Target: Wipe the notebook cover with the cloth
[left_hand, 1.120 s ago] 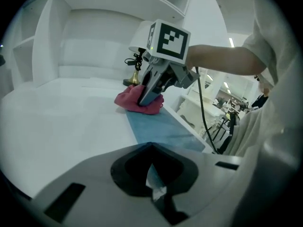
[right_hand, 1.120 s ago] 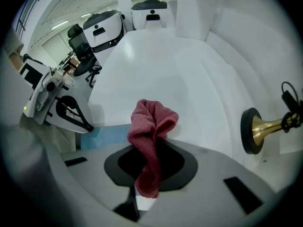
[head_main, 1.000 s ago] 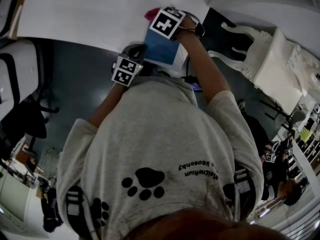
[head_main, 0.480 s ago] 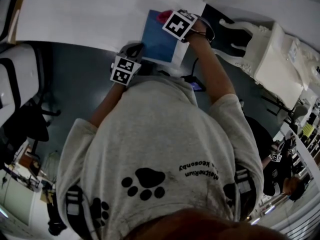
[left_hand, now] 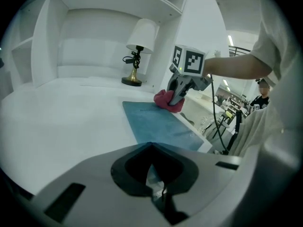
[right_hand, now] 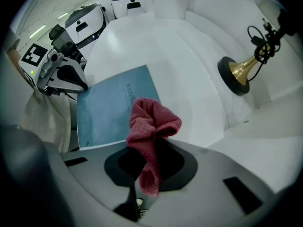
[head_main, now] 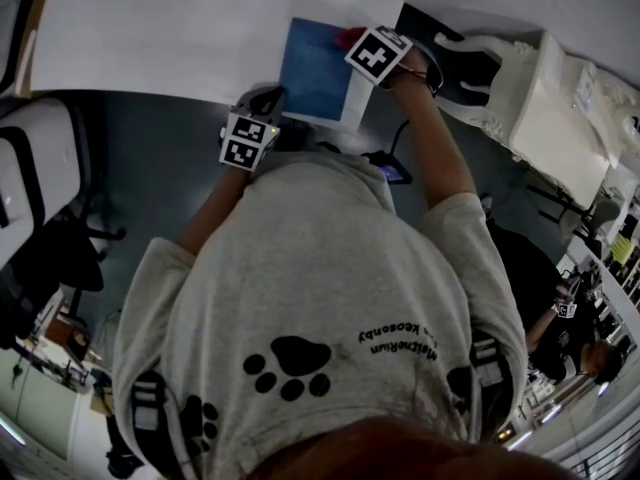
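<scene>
A blue notebook (head_main: 315,73) lies flat on the white table (head_main: 160,38), near its front edge. My right gripper (right_hand: 147,167) is shut on a bunched pink cloth (right_hand: 151,122), which rests at the notebook's far right part. The left gripper view shows that cloth (left_hand: 166,100) under the right gripper (left_hand: 182,86), on the notebook (left_hand: 161,124). My left gripper (left_hand: 152,174) is at the notebook's near edge, with the jaws closed on the blue cover. In the right gripper view the left gripper (right_hand: 64,74) touches the notebook's corner (right_hand: 85,91).
A lamp with a brass base (right_hand: 239,74) and white shade (left_hand: 143,34) stands at the back of the table against white shelving (left_hand: 109,37). A white chair (head_main: 540,98) stands to the right. People and desks are far behind me.
The right gripper has carried the cloth rightwards across the notebook, so more of the blue cover shows. The left gripper has stayed at the near edge.
</scene>
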Motion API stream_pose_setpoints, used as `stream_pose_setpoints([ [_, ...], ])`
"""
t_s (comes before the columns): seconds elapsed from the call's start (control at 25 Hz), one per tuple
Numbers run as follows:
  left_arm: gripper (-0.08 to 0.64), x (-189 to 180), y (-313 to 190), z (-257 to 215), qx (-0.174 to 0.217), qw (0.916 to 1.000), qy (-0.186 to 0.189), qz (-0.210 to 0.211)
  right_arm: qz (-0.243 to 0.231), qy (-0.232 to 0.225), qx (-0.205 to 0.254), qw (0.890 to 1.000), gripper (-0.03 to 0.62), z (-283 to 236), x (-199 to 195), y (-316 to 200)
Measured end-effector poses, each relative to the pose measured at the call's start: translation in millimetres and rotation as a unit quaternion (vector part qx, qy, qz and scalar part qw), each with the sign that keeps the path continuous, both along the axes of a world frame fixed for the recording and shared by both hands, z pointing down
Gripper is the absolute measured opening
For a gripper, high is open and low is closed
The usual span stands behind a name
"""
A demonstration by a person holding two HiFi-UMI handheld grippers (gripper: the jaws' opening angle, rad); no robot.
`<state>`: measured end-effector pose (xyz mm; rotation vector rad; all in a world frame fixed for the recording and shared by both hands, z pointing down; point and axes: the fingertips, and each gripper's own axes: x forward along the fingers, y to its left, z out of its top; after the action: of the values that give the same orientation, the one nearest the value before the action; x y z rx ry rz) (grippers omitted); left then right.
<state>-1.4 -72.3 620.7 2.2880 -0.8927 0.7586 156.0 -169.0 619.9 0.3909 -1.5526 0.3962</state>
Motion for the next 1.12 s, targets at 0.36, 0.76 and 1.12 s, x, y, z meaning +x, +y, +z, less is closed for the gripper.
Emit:
stream_pose_setpoints([
  [0.36,0.012,-1.1,6.9,0.4,0.001,1.0,-0.001,0.005,0.048,0.03,0.004,0.998,0.06,2.2,43.9,12.3],
  [0.76,0.012,-1.5,11.2,0.9,-0.001,1.0,0.004,0.005,0.087,-0.046,0.031,0.995,0.06,-25.3,18.2,17.3],
  [1.12,0.012,-1.9,10.6,0.5,-0.005,0.9999,0.011,0.001,-0.001,-0.134,0.058,0.989,0.06,-46.9,-85.3,14.2],
])
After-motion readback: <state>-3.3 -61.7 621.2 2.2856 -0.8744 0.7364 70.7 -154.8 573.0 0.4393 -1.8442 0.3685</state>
